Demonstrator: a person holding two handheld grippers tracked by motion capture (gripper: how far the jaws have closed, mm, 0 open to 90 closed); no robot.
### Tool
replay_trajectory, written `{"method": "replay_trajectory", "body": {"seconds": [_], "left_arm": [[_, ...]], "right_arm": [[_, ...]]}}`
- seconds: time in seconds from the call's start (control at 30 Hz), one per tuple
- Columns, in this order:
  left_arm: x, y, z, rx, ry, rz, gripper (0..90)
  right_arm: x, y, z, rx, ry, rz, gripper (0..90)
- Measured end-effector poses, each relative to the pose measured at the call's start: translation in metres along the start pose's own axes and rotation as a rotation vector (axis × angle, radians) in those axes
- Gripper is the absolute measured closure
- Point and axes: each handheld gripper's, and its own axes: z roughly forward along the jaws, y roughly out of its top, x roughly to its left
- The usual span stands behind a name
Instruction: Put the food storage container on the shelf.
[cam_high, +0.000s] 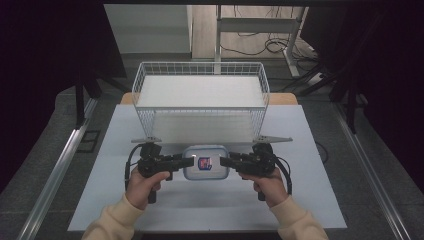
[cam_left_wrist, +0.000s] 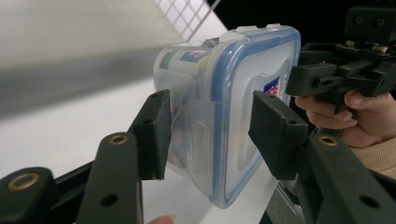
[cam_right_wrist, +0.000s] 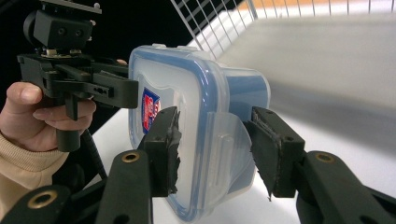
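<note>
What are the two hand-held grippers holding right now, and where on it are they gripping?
Both hold the lidded plastic container: the left hand-held gripper clamps its left end, the right hand-held gripper its right end, each at a side latch flap.

A lab-like recording room: black curtains (cam_high: 50, 40) around a white-covered desk (cam_high: 300, 200), loose cables (cam_high: 270, 47) on the floor beyond.

Clear blue-rimmed container (cam_high: 205, 162), white basket (cam_high: 200, 75)
</note>
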Motion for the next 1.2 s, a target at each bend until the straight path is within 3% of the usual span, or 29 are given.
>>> {"method": "replay_trajectory", "body": {"seconds": [0.47,0.63,0.77,0.9,1.2], "left_arm": [[-0.012,0.066,-0.021,-0.08,0.038,0.092,49.5],[-0.011,0.082,-0.026,-0.096,0.038,0.092,49.5],[-0.012,0.098,-0.03,-0.114,0.06,0.115,49.5],[-0.007,0.115,-0.033,-0.121,0.057,0.112,49.5],[0.009,0.154,-0.032,-0.127,0.038,0.108,49.6]], "right_arm": [[0.005,0.074,-0.002,-0.064,0.024,-0.104,53.4],[0.006,0.097,0.0,-0.068,0.024,-0.12,53.4],[0.005,0.112,0.003,-0.069,0.029,-0.119,53.1],[0.003,0.136,0.008,-0.065,0.032,-0.128,53.3],[-0.008,0.171,0.015,-0.069,0.043,-0.124,54.1]]}}
